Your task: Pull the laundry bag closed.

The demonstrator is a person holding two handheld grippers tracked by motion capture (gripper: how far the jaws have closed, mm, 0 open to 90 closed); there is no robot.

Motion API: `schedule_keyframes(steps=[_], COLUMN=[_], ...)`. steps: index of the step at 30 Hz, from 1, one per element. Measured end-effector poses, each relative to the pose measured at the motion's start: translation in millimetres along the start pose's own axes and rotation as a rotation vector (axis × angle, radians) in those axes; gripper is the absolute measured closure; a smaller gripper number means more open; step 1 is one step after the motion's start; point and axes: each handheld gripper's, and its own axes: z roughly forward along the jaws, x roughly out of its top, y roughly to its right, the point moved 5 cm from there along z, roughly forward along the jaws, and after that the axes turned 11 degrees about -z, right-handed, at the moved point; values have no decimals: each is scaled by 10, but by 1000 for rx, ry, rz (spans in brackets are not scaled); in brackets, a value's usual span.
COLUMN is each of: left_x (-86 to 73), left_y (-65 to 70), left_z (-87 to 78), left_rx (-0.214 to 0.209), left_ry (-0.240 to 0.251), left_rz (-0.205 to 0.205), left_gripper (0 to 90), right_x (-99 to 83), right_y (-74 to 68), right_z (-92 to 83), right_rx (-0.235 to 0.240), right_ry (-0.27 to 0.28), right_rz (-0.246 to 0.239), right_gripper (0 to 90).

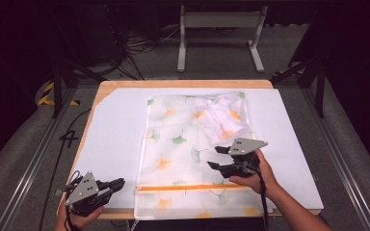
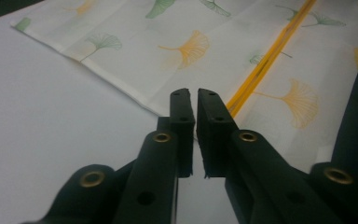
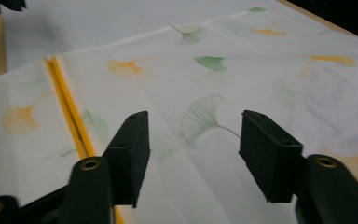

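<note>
A white cloth bag (image 1: 173, 144) printed with green and orange ginkgo leaves lies flat on the white sheet, with an orange zip strip (image 1: 188, 187) running across its near end. A crumpled white bundle (image 1: 221, 118) sits at its far right corner. My left gripper (image 1: 121, 182) lies low at the near left, just outside the bag's left edge, and its jaws (image 2: 195, 95) are shut with nothing seen between them. My right gripper (image 1: 213, 157) hovers over the bag's right half, jaws (image 3: 193, 135) open above the fabric, nothing between them. The zip strip (image 3: 67, 112) runs to its left.
A white sheet (image 1: 111, 134) covers the wooden table (image 1: 183, 83). Metal rails run along both sides of the table. A grey stand (image 1: 219, 38) and loose cables sit on the floor beyond the far edge.
</note>
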Motion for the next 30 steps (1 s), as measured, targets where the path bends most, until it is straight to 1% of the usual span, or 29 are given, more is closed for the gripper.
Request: schedule_keyframes(steps=[2, 3, 4, 5, 6, 7, 8, 9, 10, 11, 12, 13, 15, 16, 17, 18, 19, 20, 22, 24, 26, 28, 30], left_x=[-6, -15, -22, -39, -57, -73, -87, -99, -116, -136, -148, -160, -174, -184, -197, -209, -230, -241, -258, -287, -310, -313, -314], left_y=[47, 81, 98, 134, 162, 180, 195, 209, 229, 247, 258, 272, 289, 304, 326, 339, 359, 371, 391, 412, 424, 424, 425], left_z=[21, 36, 46, 61, 73, 84, 100, 111, 128, 142, 147, 153, 164, 176, 197, 214, 241, 264, 302, 341, 360, 364, 372], left_rx=[-5, -10, -8, -17, -19, -15, 1, 8, 3, 6, 1, -8, -10, -18, -31, -30, -30, -32, -39, -40, -41, -43, -54], left_ry=[-22, -37, -44, -46, -52, -66, -82, -85, -95, -113, -117, -121, -127, -132, -141, -152, -172, -177, -191, -216, -229, -229, -229], left_rz=[12, 14, 14, 9, 10, 11, 21, 10, 8, 18, 17, 19, 16, 16, 23, 26, 41, 40, 42, 53, 61, 60, 58], left_gripper=[900, 900, 900, 900, 900, 900, 900, 900, 900, 900, 900, 900, 900, 900, 900, 900, 900, 900, 900, 896, 896, 892, 893], right_x=[87, 136, 196, 233, 294, 342, 378, 423, 465, 514, 559, 584, 671, 671, 713, 762, 791, 836, 891, 917, 931, 936, 944], right_y=[-62, -102, -144, -168, -215, -257, -289, -328, -373, -429, -487, -518, -634, -634, -675, -726, -755, -806, -893, -978, -1049, -1108, -1185], right_z=[120, 191, 278, 331, 416, 483, 535, 606, 676, 756, 832, 877, 995, 995, 1036, 1089, 1121, 1171, 1254, 1357, 1437, 1497, 1553], right_rx=[19, 40, 58, 66, 88, 106, 112, 125, 144, 168, 188, 198, 227, 227, 241, 261, 268, 280, 310, 338, 362, 377, 394], right_ry=[-5, -6, -5, -5, -5, -7, -14, -24, -31, -34, -38, -41, -54, -54, -53, -56, -58, -63, -73, -99, -109, -124, -129], right_rz=[-23, -34, -47, -51, -59, -75, -87, -100, -108, -121, -130, -139, -166, -166, -171, -177, -182, -191, -203, -205, -204, -212, -213], right_gripper=[536, 555, 575, 599, 626, 631, 629, 630, 641, 643, 641, 638, 652, 652, 657, 661, 672, 689, 694, 725, 722, 690, 669])
